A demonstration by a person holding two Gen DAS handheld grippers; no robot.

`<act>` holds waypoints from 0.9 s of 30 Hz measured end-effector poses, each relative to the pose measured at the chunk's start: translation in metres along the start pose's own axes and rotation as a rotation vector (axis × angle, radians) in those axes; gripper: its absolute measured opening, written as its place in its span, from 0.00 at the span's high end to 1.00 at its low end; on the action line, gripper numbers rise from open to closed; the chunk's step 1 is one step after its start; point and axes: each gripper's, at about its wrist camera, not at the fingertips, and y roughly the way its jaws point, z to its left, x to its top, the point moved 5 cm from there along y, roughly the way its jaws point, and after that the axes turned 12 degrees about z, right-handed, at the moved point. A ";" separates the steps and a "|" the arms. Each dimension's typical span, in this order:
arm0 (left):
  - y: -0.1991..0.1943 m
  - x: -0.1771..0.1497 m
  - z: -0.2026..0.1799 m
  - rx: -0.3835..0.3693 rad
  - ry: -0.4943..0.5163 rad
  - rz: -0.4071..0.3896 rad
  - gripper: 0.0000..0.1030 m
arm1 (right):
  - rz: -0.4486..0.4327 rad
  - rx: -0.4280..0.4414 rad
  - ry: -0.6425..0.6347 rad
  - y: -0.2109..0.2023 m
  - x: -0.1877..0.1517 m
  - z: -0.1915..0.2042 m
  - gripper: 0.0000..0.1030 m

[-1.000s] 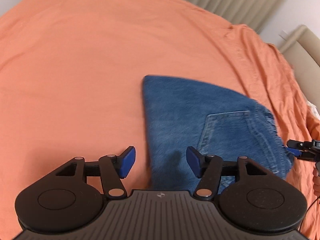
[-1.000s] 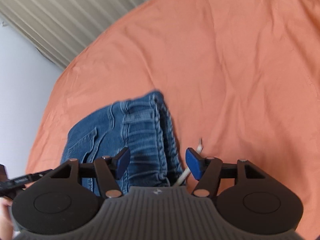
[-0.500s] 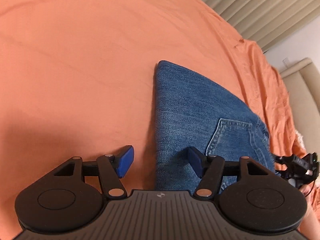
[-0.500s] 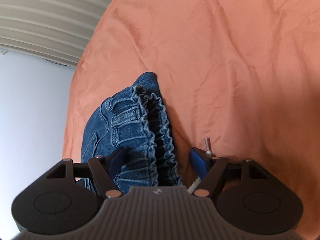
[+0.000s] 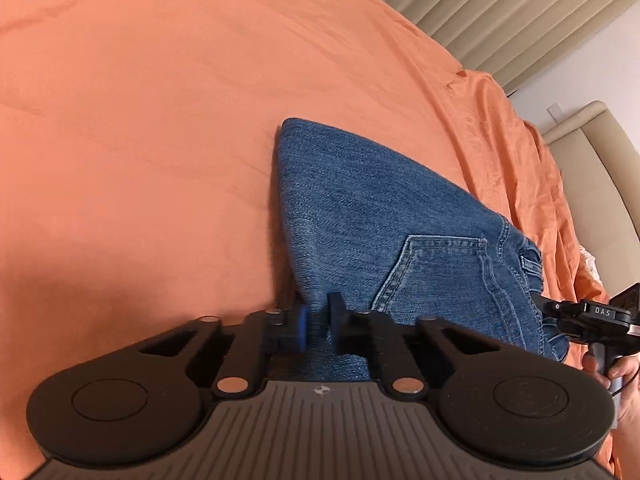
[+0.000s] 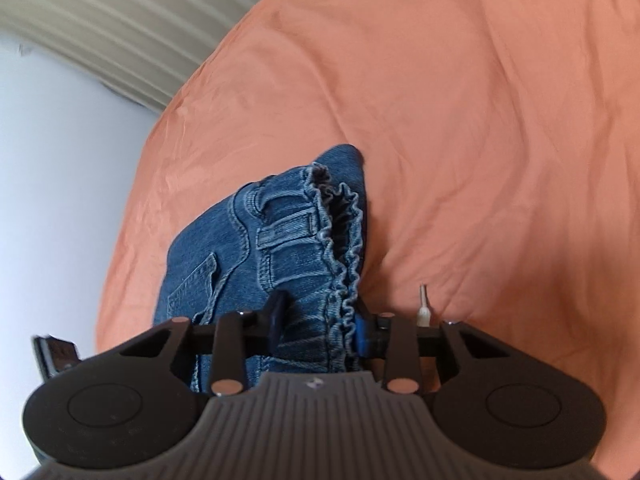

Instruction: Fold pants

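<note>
Folded blue denim pants (image 5: 380, 220) lie on an orange bed sheet (image 5: 160, 120), back pocket up. My left gripper (image 5: 316, 320) is shut on the near folded edge of the denim, which is pinched between its blue pads. In the right wrist view the gathered waistband of the pants (image 6: 248, 248) sits between the fingers of my right gripper (image 6: 318, 320). Its jaws are closing and the pads press on the waistband. A white drawstring tip (image 6: 423, 308) sticks up beside the right finger. The right gripper (image 5: 580, 314) also shows at the pants' far end, held by a hand (image 5: 624, 372).
The orange sheet (image 6: 480, 120) spreads wide around the pants. Beige curtains (image 5: 500, 8) hang behind the bed, and a padded beige headboard (image 5: 600, 160) stands at the right. A white wall (image 6: 60, 160) lies past the bed's edge.
Both grippers went from wide open to closed on the denim: the left on the folded edge, the right on the waistband. The right gripper moved in closer over the waistband.
</note>
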 end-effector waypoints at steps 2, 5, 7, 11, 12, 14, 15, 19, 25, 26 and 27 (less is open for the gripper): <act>-0.006 0.000 -0.001 -0.006 0.005 -0.011 0.93 | -0.011 -0.032 -0.018 -0.008 -0.001 0.011 0.76; -0.019 0.000 -0.004 -0.008 0.019 -0.026 0.94 | -0.040 -0.064 -0.041 -0.023 -0.004 0.026 0.81; -0.028 0.001 -0.006 -0.003 0.023 -0.036 0.94 | -0.053 -0.078 -0.052 -0.030 -0.005 0.036 0.82; -0.048 0.000 -0.008 -0.002 0.057 -0.045 0.95 | -0.087 -0.125 -0.082 -0.048 -0.011 0.058 0.87; -0.053 0.000 -0.008 0.005 0.066 -0.050 0.95 | -0.092 -0.131 -0.086 -0.051 -0.013 0.063 0.89; -0.063 0.000 -0.007 0.030 0.077 -0.053 0.95 | -0.079 -0.096 -0.099 -0.055 -0.018 0.076 0.89; -0.067 0.000 -0.005 0.037 0.078 -0.053 0.95 | -0.069 -0.102 -0.122 -0.054 -0.022 0.087 0.89; -0.086 -0.004 0.007 0.047 0.063 -0.071 0.95 | -0.027 -0.145 -0.165 -0.047 -0.035 0.117 0.89; -0.093 -0.014 0.031 0.043 0.031 -0.047 0.95 | 0.038 -0.149 -0.076 -0.009 -0.046 0.112 0.87; -0.090 -0.016 0.033 0.048 0.033 -0.047 0.95 | 0.040 -0.156 -0.055 -0.004 -0.048 0.103 0.85; -0.087 -0.018 0.034 0.048 0.033 -0.047 0.95 | 0.042 -0.148 -0.027 0.000 -0.049 0.093 0.82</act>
